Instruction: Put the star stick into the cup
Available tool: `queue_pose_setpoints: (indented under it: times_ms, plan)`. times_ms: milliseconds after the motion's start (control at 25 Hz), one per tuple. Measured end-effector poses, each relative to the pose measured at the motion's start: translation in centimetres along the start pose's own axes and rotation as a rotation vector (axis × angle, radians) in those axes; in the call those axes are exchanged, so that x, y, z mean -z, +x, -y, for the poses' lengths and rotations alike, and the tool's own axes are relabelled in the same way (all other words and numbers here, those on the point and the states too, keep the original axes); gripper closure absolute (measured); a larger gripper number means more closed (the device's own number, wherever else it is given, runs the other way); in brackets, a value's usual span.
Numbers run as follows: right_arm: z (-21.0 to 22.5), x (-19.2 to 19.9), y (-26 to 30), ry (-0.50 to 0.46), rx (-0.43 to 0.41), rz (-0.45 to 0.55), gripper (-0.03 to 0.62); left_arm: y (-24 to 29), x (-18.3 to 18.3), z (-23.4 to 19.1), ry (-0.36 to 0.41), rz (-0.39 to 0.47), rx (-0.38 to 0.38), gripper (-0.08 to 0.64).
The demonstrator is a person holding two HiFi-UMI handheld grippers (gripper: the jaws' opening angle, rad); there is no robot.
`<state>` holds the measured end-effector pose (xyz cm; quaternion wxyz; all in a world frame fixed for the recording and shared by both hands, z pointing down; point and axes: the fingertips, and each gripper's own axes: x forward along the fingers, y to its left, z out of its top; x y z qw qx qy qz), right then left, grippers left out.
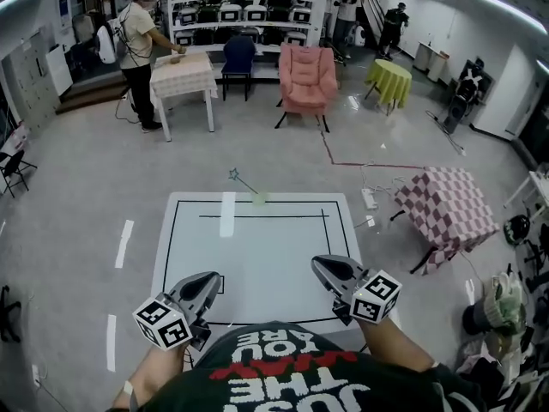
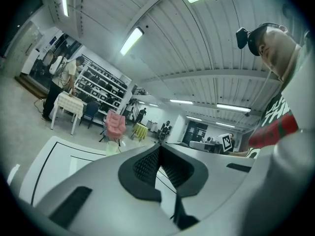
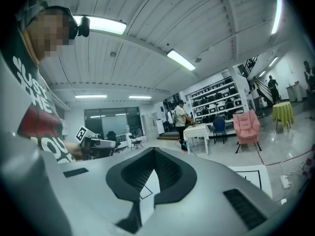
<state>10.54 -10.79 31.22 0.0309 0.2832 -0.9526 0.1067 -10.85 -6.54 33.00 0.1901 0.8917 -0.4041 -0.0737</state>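
Observation:
A pale green see-through cup (image 1: 259, 198) stands at the far edge of the white table top (image 1: 257, 264), which carries a black outlined rectangle. The thin star stick (image 1: 244, 182) slants up and left from the cup, its blue star at the far end; I cannot tell whether its lower end sits inside the cup. My left gripper (image 1: 210, 279) and right gripper (image 1: 322, 264) hover over the near edge, far from both, each shut with nothing held. In the left gripper view the jaws (image 2: 158, 149) meet and the cup (image 2: 112, 147) shows small beyond them. The right gripper (image 3: 154, 151) is likewise shut and holds nothing.
Beyond the table lies grey floor. A pink-checked table (image 1: 448, 206) stands to the right, a pink armchair (image 1: 306, 75) and a blue chair (image 1: 238, 58) at the back. A person (image 1: 137, 41) stands at a small table (image 1: 183, 75) far left; a power strip (image 1: 369, 198) lies on the floor.

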Motion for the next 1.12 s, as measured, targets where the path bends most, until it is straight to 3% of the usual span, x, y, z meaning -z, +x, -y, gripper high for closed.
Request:
queue_pose_setpoints:
  times_ms: [440,1120]
  plan:
    - [-0.9,1.0,1.6,-0.032,0.010,-0.044,0.560,-0.3,0.0,-1.2,0.000,-0.011,0.040,0.551]
    - [-0.9,0.5,2.1,-0.059,-0.025,-0.060,0.560,-0.5,-0.1,-1.6,-0.023,-0.007,0.016,0.551]
